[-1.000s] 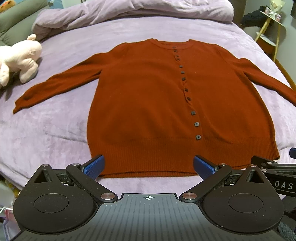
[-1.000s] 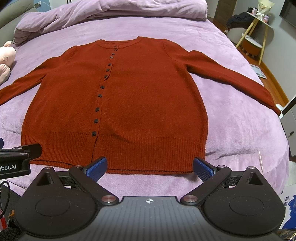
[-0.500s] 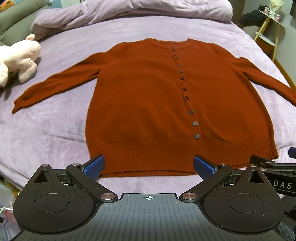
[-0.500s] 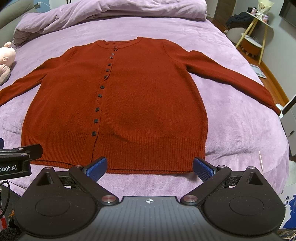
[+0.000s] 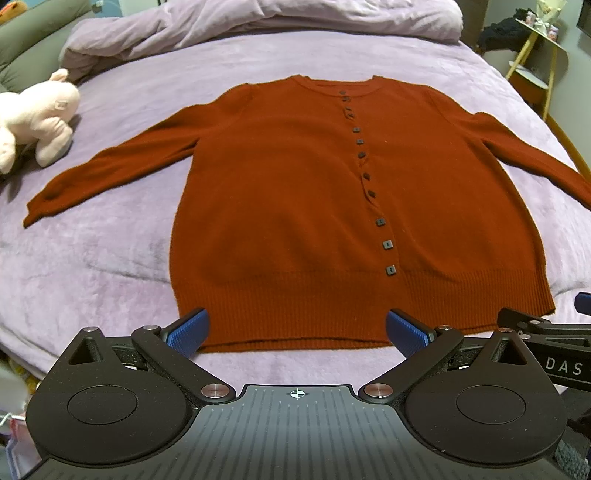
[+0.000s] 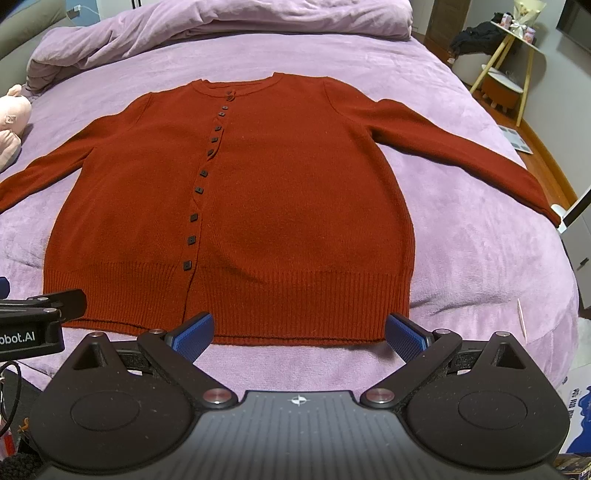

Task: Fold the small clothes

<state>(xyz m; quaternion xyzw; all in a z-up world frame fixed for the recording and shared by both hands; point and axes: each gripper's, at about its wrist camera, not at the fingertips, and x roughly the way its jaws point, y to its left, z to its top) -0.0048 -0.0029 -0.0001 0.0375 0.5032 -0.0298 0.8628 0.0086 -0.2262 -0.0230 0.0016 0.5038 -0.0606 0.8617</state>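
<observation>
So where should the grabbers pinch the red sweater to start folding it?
Probably a sleeve first. The cardigan lies flat, buttoned, sleeves spread wide on the bed. The left gripper could pinch the left cuff from the outer side, where the thin edge sticks out, and fold it inward. The right gripper could do the same with the other cuff.

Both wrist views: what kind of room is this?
Most likely a bedroom: the cardigan lies flat on a bed with a bunched purple duvet at its head, and a pink plush toy lies beside it.
</observation>
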